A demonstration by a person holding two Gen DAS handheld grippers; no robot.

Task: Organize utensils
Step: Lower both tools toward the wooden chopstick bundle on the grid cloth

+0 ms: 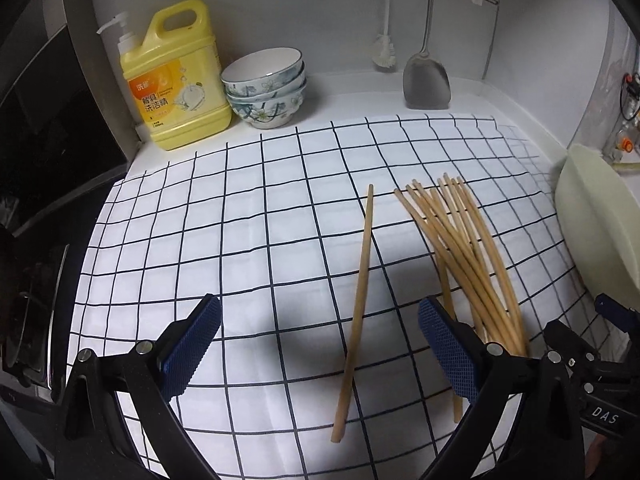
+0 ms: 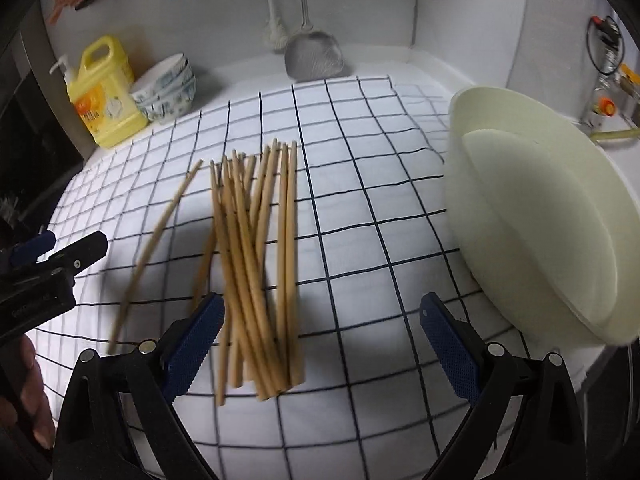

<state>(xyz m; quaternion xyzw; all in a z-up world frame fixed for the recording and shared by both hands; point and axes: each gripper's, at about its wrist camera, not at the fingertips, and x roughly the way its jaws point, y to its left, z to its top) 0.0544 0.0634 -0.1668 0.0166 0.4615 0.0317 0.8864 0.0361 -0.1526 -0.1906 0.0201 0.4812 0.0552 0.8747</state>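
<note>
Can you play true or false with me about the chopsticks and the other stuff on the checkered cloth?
1. One chopstick lies apart from the pile of chopsticks. True.
2. The left claw is squeezing a chopstick. False: it is open and holds nothing.
3. The yellow soap bottle stands next to the stacked bowls. True.
4. The right claw is shut. False: it is open, with the near ends of the pile between its fingers.
5. The metal spatula lies in the middle of the checkered cloth. False: it leans at the back wall.
</note>
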